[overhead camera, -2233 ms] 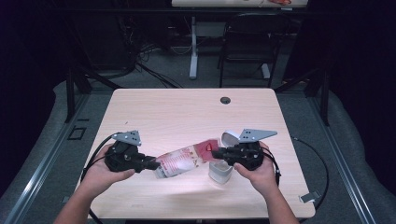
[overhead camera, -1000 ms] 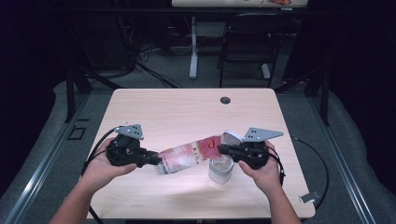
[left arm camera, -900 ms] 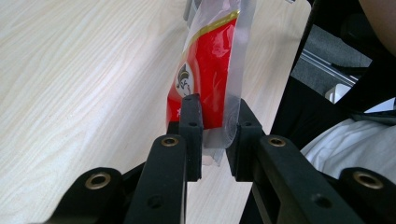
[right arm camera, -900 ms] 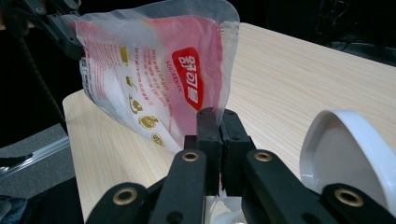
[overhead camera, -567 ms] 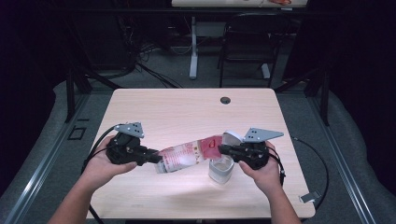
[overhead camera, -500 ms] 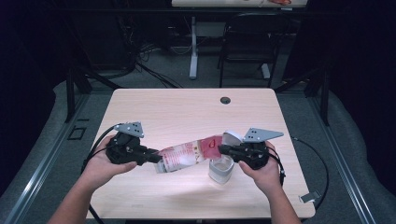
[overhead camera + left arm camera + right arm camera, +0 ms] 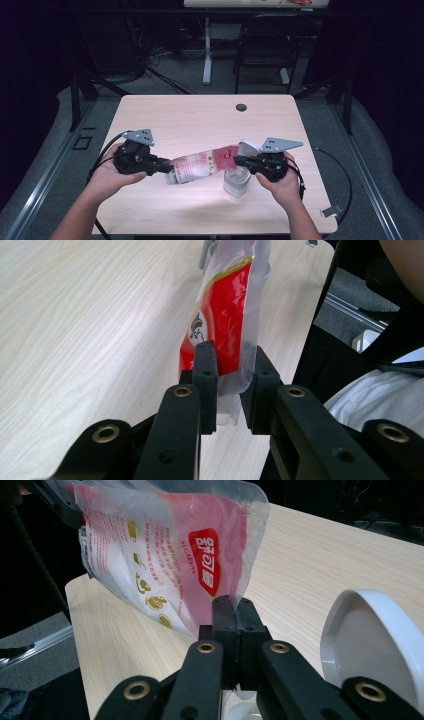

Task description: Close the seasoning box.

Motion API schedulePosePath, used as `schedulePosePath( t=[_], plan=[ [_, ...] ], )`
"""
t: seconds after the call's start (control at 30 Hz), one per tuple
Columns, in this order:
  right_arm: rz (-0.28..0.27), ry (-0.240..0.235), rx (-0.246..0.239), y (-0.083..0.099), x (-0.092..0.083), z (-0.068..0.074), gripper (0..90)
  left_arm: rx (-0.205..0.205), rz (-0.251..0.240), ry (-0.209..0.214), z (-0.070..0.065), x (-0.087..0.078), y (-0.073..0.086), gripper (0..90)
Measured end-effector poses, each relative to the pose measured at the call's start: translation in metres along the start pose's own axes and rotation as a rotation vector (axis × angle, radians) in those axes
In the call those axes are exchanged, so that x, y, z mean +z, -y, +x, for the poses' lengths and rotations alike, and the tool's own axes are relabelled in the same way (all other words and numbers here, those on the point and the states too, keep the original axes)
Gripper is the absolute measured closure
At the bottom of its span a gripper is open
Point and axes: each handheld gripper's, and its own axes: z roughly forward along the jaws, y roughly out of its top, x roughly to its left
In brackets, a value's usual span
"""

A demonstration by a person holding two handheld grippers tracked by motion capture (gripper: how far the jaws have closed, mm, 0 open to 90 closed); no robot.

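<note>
pouch (image 7: 222, 320) top cut off at upper edge, left gripper view. container (image 7: 236, 182) contents unreadable in high view, partly behind right gripper (image 7: 239, 160). White lid (image 7: 372, 640) clipped at right edge, right gripper view.

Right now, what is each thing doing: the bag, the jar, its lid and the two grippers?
Bag: held off the table between both grippers, tilted, with white powder inside.
Jar: upright on the table, under the bag's raised end.
Lid: flipped open.
Left gripper: shut on the bag's lower end.
Right gripper: shut on the bag's upper edge.
</note>
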Motion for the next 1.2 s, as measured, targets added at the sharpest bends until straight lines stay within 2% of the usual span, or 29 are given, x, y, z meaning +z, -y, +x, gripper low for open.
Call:
schedulePosePath(
  t=[1.2],
  plan=[
    [0.004, 0.018, 0.026, 0.007, -0.006, -0.003, 90.0, 0.047, 0.006, -0.013, -0.007, -0.006, -0.024, 79.1]
  ],
)
